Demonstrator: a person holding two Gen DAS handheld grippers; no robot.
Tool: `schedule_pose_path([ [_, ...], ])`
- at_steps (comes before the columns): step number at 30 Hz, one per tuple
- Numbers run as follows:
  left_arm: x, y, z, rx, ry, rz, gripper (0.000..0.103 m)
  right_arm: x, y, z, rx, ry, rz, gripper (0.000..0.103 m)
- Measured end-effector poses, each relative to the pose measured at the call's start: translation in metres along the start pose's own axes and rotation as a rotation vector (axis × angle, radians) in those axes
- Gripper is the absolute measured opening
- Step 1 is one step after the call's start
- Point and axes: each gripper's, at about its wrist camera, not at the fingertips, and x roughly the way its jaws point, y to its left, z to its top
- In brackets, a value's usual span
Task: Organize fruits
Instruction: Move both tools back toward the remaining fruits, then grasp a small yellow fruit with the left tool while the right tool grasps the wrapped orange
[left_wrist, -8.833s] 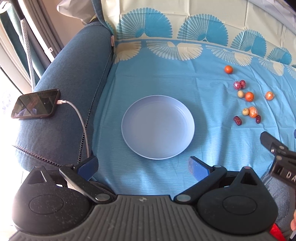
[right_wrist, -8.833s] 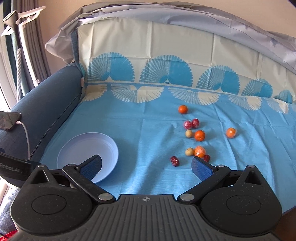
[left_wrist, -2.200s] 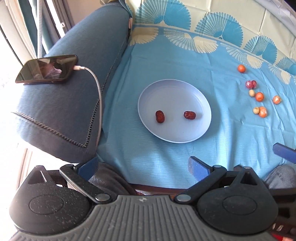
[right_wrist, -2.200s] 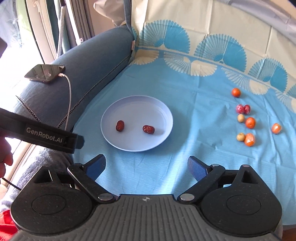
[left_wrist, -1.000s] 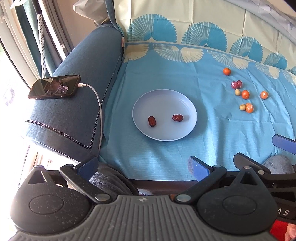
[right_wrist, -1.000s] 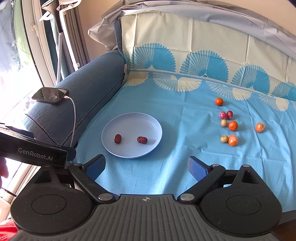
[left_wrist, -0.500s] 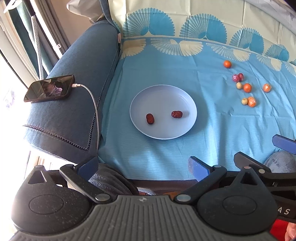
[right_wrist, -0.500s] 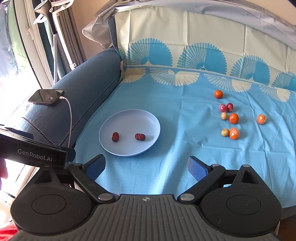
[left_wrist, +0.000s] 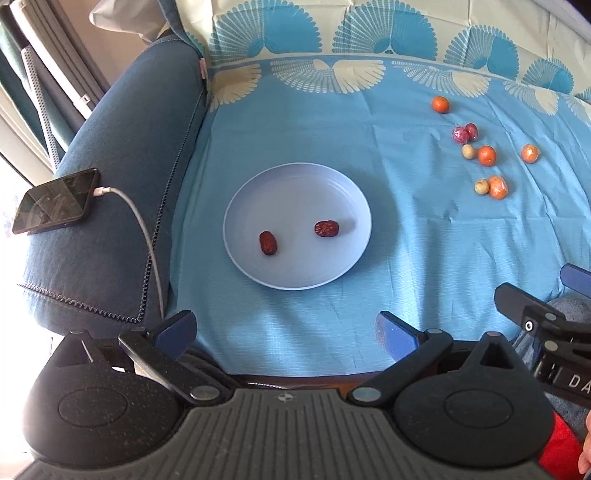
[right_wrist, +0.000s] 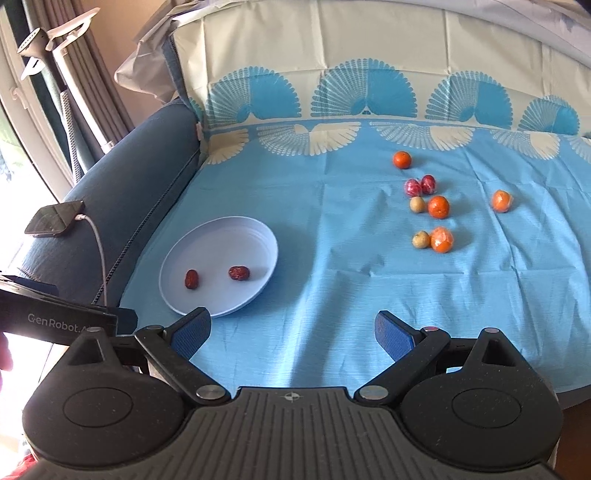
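Fruit lies in two groups on a blue tablecloth (left_wrist: 424, 258) with a fan pattern. A pale lavender plate (left_wrist: 325, 273) sits toward the left side of the cloth and holds two red dates: the left date (left_wrist: 268, 243) and the right date (left_wrist: 326, 229), apart from each other and both clear of the rim. In the right wrist view the same plate (right_wrist: 255, 236) shows the dates near its front half.

The remaining fruit is scattered well apart from the plate, to its far right. Farthest back is a lone orange fruit (right_wrist: 402, 160). Nearer come two red wrapped pieces (right_wrist: 420, 185) touching one another, then a small tan fruit (right_wrist: 417, 205) just beside a second orange fruit (right_wrist: 438, 206). Off to the right lies a wrapped orange fruit (right_wrist: 501, 201). Closest of the group, another tan fruit (right_wrist: 421, 239) touches a wrapped orange piece (right_wrist: 441, 240).

The left gripper (left_wrist: 284, 328) hovers above the near edge of the cloth, jaws wide and empty. The right gripper (right_wrist: 291, 328) hangs likewise, jaws spread wide with nothing between them, its left finger overlapping the plate's near rim in view.

A smartphone (left_wrist: 55, 201) rests on the blue sofa armrest (left_wrist: 122, 147), with a white charging cable (left_wrist: 144, 229) plugged in.
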Motion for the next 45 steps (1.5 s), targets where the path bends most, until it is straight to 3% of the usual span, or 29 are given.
schedule_pose_path([
  [9, 0.046, -0.082, 0.059, 0.131, -0.041, -0.085, 0.103, 0.027, -0.101, 0.027, 0.129, -0.058, -0.2, 0.096],
  [13, 0.087, -0.137, 0.084, 0.257, -0.051, -0.16, 0.103, 0.053, -0.146, 0.042, 0.163, -0.068, -0.276, 0.096],
  [17, 0.127, -0.183, 0.102, 0.341, -0.047, -0.189, 0.103, 0.09, -0.191, 0.059, 0.163, -0.065, -0.34, 0.096],
  [28, 0.208, -0.254, 0.135, 0.452, -0.013, -0.227, 0.103, 0.193, -0.275, 0.086, 0.179, -0.01, -0.386, 0.096],
  [34, 0.227, -0.265, 0.142, 0.499, -0.058, -0.343, 0.103, 0.235, -0.288, 0.098, 0.095, -0.029, -0.393, 0.096],
  [37, 0.228, -0.268, 0.145, 0.518, -0.075, -0.403, 0.092, 0.248, -0.291, 0.105, 0.07, -0.054, -0.398, 0.098],
  [38, 0.226, -0.269, 0.146, 0.521, -0.081, -0.425, 0.083, 0.251, -0.291, 0.107, 0.053, -0.06, -0.395, 0.097],
  [40, 0.221, -0.27, 0.145, 0.534, -0.106, -0.458, 0.059, 0.252, -0.286, 0.108, -0.002, -0.079, -0.412, 0.082],
  [41, 0.218, -0.27, 0.144, 0.545, -0.114, -0.47, 0.033, 0.251, -0.283, 0.108, -0.021, -0.09, -0.414, 0.053],
  [42, 0.217, -0.269, 0.144, 0.546, -0.113, -0.477, 0.026, 0.25, -0.28, 0.109, -0.032, -0.088, -0.414, 0.039],
  [45, 0.213, -0.262, 0.145, 0.503, -0.089, -0.491, 0.026, 0.243, -0.28, 0.107, 0.011, -0.084, -0.416, 0.039],
])
